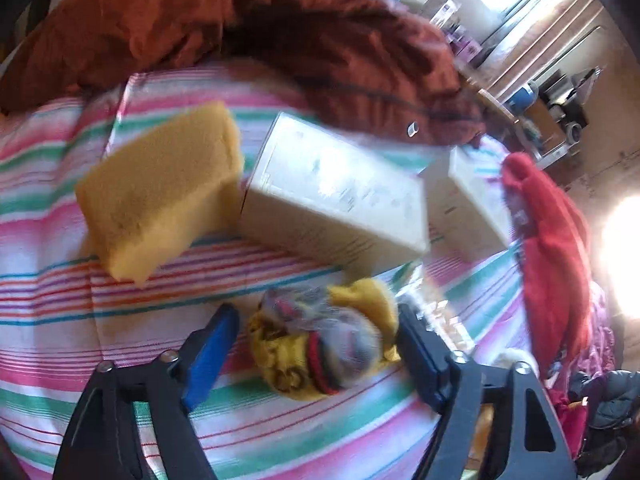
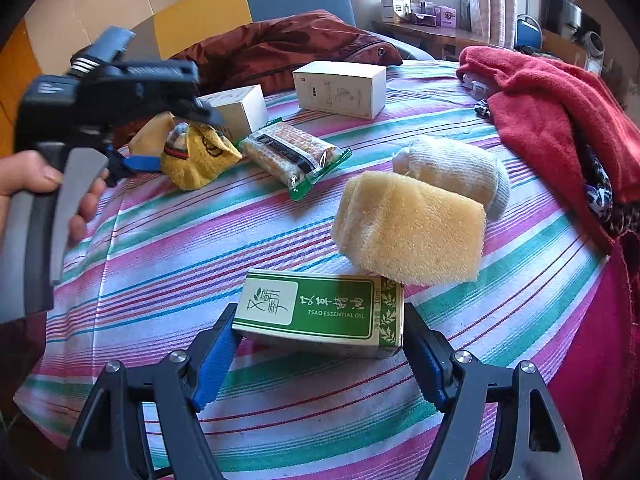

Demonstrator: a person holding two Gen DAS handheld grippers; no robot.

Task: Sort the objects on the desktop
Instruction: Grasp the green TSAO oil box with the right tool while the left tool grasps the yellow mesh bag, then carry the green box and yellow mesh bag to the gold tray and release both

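A rolled yellow and grey sock bundle (image 1: 320, 344) lies on the striped tablecloth (image 1: 80, 300) between the fingers of my left gripper (image 1: 316, 310). Its jaws stand open: the left blue pad (image 1: 208, 360) is clear of the bundle, while the right pad is at its edge. The right wrist view shows the same gripper (image 2: 172, 140) over the bundle (image 2: 196, 156), held by a hand (image 2: 24, 176). My right gripper (image 2: 320, 314) is shut on a green essential oil box (image 2: 320, 312), one pad at each end.
A yellow sponge (image 1: 160, 184) and two white boxes (image 1: 332, 192) (image 1: 476, 188) lie beyond the bundle. A fuzzy yellow cloth (image 2: 412, 228), white sock roll (image 2: 452, 176) and snack packet (image 2: 292, 156) sit mid-table. A red towel (image 2: 560, 116) drapes the right edge; a brown jacket (image 2: 288, 48) lies behind.
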